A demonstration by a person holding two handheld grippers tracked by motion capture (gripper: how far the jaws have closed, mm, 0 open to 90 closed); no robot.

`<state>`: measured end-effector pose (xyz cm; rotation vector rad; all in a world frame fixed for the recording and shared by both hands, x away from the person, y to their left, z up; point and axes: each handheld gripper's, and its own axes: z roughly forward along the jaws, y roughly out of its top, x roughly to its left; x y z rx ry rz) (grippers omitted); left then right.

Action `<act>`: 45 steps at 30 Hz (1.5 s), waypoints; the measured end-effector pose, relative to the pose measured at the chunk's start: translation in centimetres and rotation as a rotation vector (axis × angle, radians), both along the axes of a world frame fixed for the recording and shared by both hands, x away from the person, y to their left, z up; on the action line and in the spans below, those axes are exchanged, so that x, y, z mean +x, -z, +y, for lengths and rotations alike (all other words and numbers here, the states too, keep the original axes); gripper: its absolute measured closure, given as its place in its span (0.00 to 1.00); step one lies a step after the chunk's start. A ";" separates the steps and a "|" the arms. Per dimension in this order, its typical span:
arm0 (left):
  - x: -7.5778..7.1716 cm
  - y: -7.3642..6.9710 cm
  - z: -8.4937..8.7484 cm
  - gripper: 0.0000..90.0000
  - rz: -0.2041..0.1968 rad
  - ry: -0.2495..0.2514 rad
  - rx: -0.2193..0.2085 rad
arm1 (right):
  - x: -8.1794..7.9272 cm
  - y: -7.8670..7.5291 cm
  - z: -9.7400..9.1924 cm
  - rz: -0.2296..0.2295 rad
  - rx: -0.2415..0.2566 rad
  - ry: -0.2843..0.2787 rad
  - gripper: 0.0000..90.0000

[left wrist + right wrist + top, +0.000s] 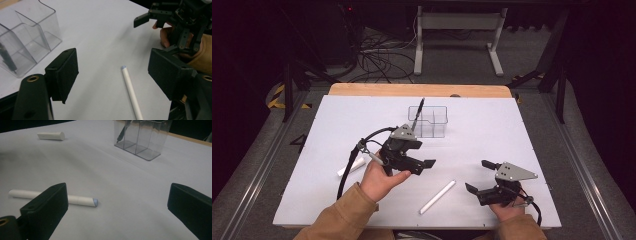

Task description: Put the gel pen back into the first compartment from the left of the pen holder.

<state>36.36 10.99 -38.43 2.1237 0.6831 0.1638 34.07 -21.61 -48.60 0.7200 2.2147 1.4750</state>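
Between your two grippers the long white stick (437, 197) lies flat on the table (492, 135), untouched. Your left gripper (424, 154) hangs spread near it; right gripper (477, 176) also spread, empty. One dark pen (418, 111) already stands in the clear organizer (432, 124); a shorter white stick (351, 167) waits too.

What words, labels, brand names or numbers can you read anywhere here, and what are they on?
None can be read.
The long white stick shows no print.
The short white stick shows no print.
The clear plastic organizer has no label.
The dark pen inside it is too small to show any print.
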 end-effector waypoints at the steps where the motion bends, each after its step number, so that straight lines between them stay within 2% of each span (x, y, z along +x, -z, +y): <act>1: 0.0 0.2 -0.2 0.29 0.005 0.006 0.008 | 0.0 0.0 0.0 -0.002 0.000 -0.001 0.04; 5: -0.1 0.7 -1.0 0.29 0.024 0.016 0.032 | 0.0 0.0 0.0 0.000 0.001 0.001 0.04; 8: -0.4 0.9 -1.5 0.29 0.025 -0.010 0.057 | 0.0 0.0 0.0 0.000 -0.001 0.000 0.05; 11: -0.4 1.1 -1.9 0.31 0.067 -0.014 0.068 | -0.1 0.0 0.0 0.005 0.002 0.001 0.05; 15: -0.3 1.6 -2.3 0.33 0.093 -0.008 0.083 | 0.0 0.0 0.0 0.004 0.002 0.002 0.05; 27: -0.4 3.0 -3.9 0.38 0.133 0.051 0.158 | 0.0 0.0 0.0 0.004 -0.001 -0.001 0.05; 36: -0.1 4.4 -5.4 0.41 0.208 0.085 0.216 | 0.0 0.0 0.0 0.001 -0.001 0.000 0.05; 41: 0.1 5.1 -6.0 0.43 0.231 0.094 0.265 | 0.0 0.0 -0.1 0.001 -0.001 -0.001 0.05; 45: 0.1 5.5 -6.4 0.46 0.249 0.097 0.288 | 0.0 0.0 -0.1 0.001 -0.002 -0.001 0.05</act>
